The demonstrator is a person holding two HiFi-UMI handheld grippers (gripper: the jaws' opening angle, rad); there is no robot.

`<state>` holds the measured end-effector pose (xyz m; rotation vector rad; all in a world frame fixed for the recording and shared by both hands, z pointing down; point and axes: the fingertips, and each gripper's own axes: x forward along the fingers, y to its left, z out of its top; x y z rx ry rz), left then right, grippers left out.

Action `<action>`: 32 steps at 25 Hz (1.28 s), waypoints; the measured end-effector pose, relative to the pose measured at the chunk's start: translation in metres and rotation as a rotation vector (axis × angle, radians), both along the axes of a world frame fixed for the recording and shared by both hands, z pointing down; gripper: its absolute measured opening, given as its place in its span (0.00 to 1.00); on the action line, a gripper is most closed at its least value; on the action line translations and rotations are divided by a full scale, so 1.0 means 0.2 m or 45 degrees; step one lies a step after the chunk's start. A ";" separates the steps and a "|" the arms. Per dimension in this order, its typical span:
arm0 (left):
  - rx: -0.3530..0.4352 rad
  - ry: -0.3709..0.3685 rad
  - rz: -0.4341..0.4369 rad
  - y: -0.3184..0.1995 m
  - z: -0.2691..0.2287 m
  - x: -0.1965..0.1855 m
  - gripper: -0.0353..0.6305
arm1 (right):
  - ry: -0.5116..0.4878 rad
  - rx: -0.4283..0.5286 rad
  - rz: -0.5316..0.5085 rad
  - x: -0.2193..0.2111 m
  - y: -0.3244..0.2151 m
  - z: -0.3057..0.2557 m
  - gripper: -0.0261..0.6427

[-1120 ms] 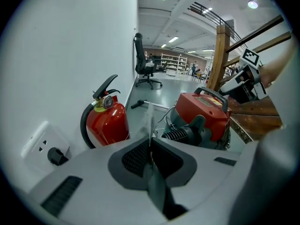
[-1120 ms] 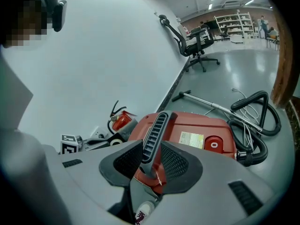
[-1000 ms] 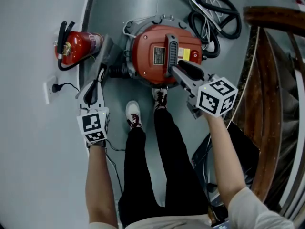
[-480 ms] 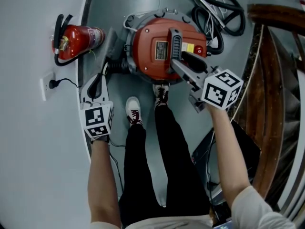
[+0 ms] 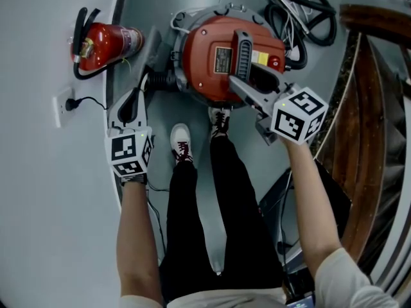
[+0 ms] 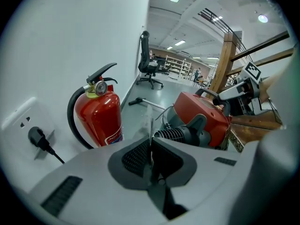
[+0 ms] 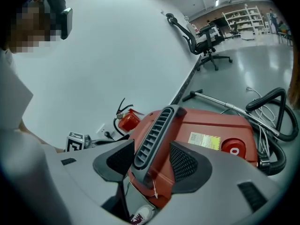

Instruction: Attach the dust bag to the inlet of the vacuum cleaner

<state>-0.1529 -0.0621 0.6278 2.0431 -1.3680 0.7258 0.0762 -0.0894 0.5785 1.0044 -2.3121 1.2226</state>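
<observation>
While tilted down, right gripper (image 5: 244, 81), jaws just opening, astride vacuum handle (image 7: 157, 125).

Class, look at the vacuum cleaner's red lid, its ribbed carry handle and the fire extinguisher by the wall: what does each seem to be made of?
The red lid is probably moulded plastic with a semi-gloss finish: soft highlights, rounded edges. The carry handle looks like matt dark grey plastic, with moulded ribs. The fire extinguisher is likely painted metal, glossy: sharp reflections run down its red body.
</observation>
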 end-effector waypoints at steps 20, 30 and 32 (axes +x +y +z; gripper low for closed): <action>-0.094 0.277 -0.103 -0.02 -0.02 0.07 0.08 | -0.030 0.025 0.026 0.01 0.00 0.00 0.41; -0.168 0.384 -0.127 -0.02 -0.02 0.08 0.09 | -0.032 0.030 0.039 0.01 0.00 0.00 0.41; -0.172 0.389 -0.112 -0.02 -0.02 0.09 0.09 | -0.033 0.033 0.041 0.01 0.00 0.00 0.41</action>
